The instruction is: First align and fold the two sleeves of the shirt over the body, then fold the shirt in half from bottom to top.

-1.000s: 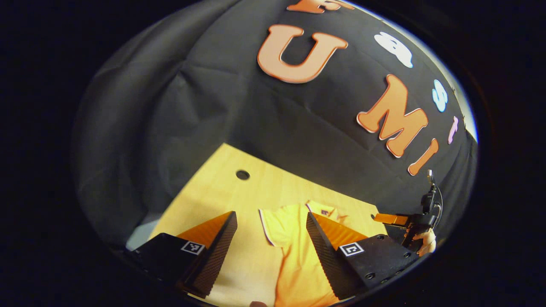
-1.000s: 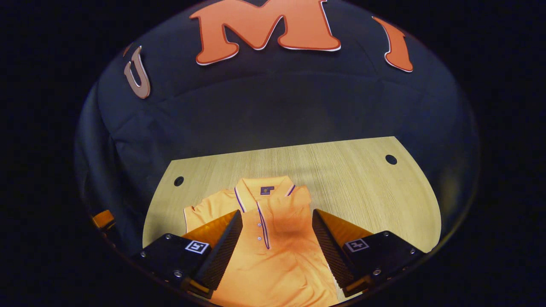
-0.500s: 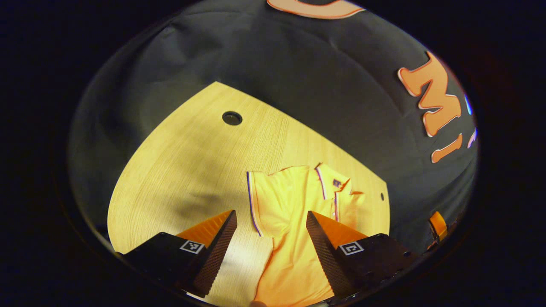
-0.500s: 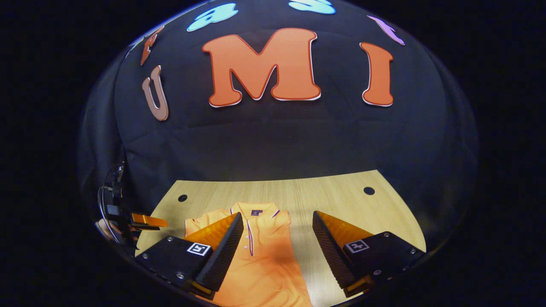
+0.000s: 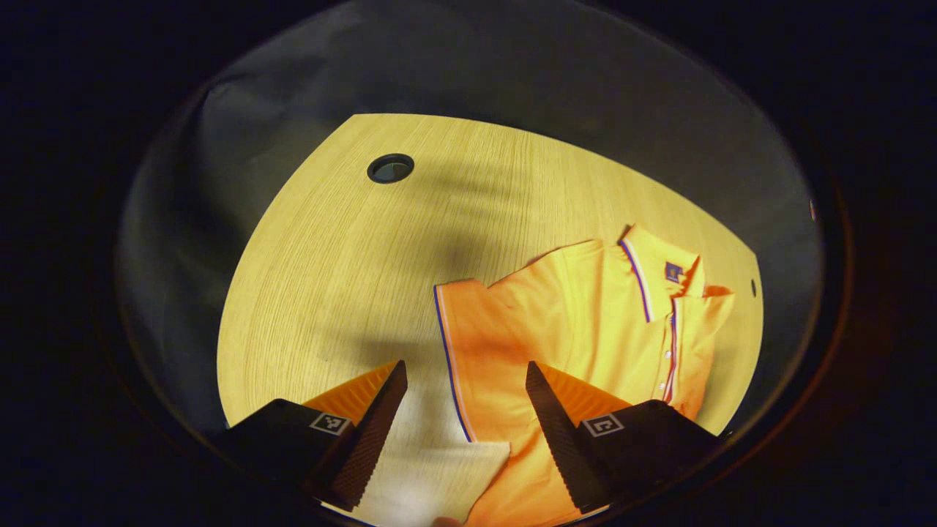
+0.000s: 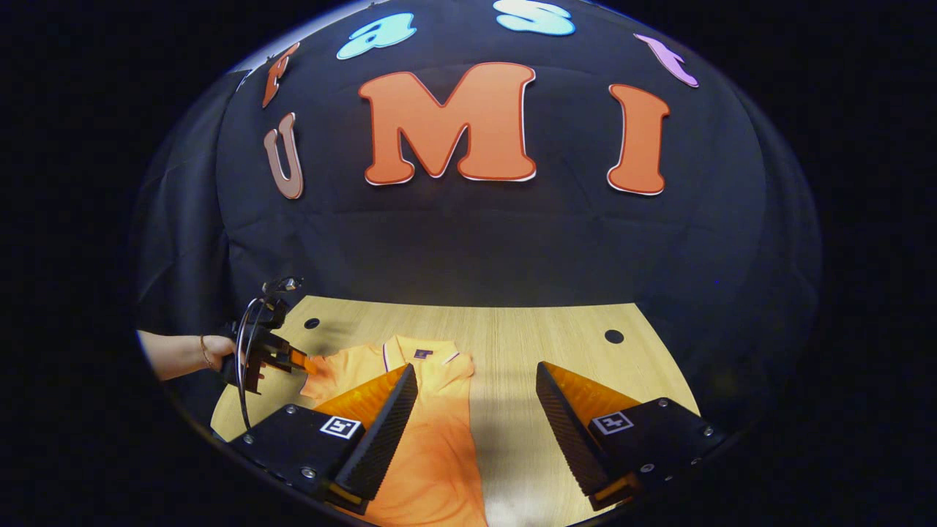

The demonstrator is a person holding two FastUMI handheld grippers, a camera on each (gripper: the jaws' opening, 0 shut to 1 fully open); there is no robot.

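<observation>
In the left gripper view, a round dark grommet hole (image 5: 390,168) sits at the upper left of the pale wooden table (image 5: 329,256), whose fine grain runs in long curved lines. At the bottom centre the left gripper (image 5: 465,432) has its two wedge-shaped, ribbed fingers spread wide apart with nothing between them but tabletop and cloth. The orange polo shirt (image 5: 585,307) lies flat on the table from centre to right; its smooth knit sleeve (image 5: 468,329), edged with a thin purple and white stripe, reaches between the fingers. The striped collar (image 5: 644,263) and a buttoned placket lie toward the right edge, where the cloth is folded over the body.

In the right gripper view, a hand (image 6: 212,351) at the left edge holds the left gripper by the shirt's (image 6: 432,439) sleeve; whether it touches the cloth cannot be told. The shirt lies at lower centre left on the table (image 6: 556,344), collar toward the wall. The right gripper (image 6: 476,432), at the bottom, is open wide, its left finger over the shirt and its right finger over bare wood.
</observation>
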